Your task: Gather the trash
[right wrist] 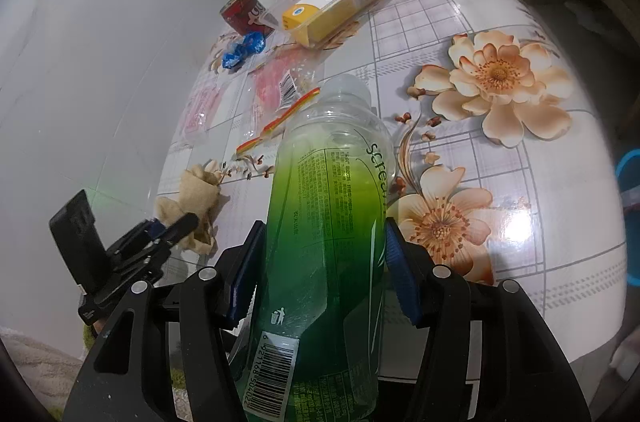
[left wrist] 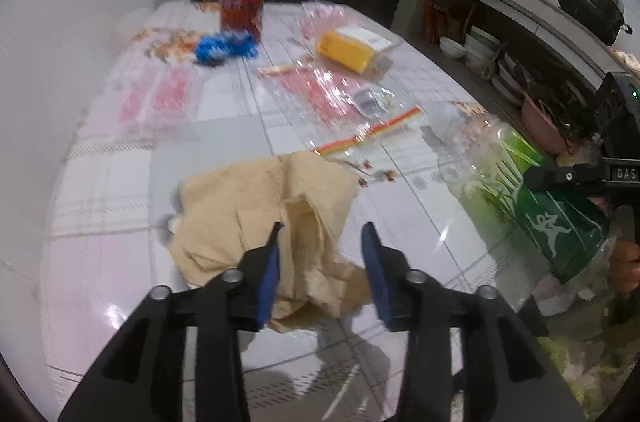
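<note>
Bottle gripped at right, left jaws parted over crumpled tissue

The right gripper (right wrist: 320, 262) clamps the green plastic bottle (right wrist: 328, 214) between both pads. The left gripper (left wrist: 320, 262) stands apart-jawed, the brown tissue (left wrist: 272, 214) lying between its fingers on the flowered table (left wrist: 100, 262). At eleven o'clock beyond the tissue: red can (left wrist: 242, 8), blue wrapper (left wrist: 224, 48); at one o'clock, yellow box (left wrist: 352, 48).

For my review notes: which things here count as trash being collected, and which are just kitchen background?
Trash for the job:
- green bottle, in the right gripper
- brown paper, under the open left gripper
- red can
- blue wrapper
- yellow box
- plastic bags

Just lying about:
- pots
- stacked bowls
</note>
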Demonstrator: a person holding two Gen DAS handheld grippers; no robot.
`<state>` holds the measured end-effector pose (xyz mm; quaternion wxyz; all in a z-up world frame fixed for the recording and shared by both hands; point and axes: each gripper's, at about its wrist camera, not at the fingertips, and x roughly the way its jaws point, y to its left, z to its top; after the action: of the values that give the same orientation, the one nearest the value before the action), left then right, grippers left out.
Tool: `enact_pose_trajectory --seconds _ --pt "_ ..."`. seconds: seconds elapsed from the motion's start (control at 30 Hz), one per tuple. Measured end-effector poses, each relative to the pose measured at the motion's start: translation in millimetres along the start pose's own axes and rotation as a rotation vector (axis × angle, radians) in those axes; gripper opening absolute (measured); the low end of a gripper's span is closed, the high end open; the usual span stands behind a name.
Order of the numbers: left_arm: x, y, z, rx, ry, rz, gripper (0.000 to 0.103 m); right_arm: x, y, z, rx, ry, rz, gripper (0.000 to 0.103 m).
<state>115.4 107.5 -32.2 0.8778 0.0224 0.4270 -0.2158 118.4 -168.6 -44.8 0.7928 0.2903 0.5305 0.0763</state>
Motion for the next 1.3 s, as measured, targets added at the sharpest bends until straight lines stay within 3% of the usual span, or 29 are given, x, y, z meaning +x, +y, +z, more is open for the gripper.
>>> enact_pose_trajectory --seconds 0.23,0.33,0.4,0.6,0.87,1.03,1.3 --pt "-9 -7 2 0.119 -0.063 0.096 0.062 1 -1 1 0.005 0.000 0.004 0.055" --pt "-1 2 3 0.070 -0.039 0.127 0.064 3 -1 2 0.006 0.001 0.004 0.055" --pt "5 10 4 0.035 -0.017 0.114 0.069 4 -1 2 0.006 0.000 0.004 0.055" --pt "23 28 2 -0.052 0.065 0.095 0.071 7 -4 1 0.019 0.006 0.005 0.055" --pt "24 30 1 -0.060 0.062 0.082 0.070 13 -10 -1 0.038 0.032 0.010 0.055" --pt "24 30 0 -0.058 0.064 0.092 0.058 17 -12 2 0.053 0.058 0.033 0.055" --pt "20 35 2 -0.084 0.081 0.069 0.024 33 -13 4 0.084 0.117 0.087 0.058"
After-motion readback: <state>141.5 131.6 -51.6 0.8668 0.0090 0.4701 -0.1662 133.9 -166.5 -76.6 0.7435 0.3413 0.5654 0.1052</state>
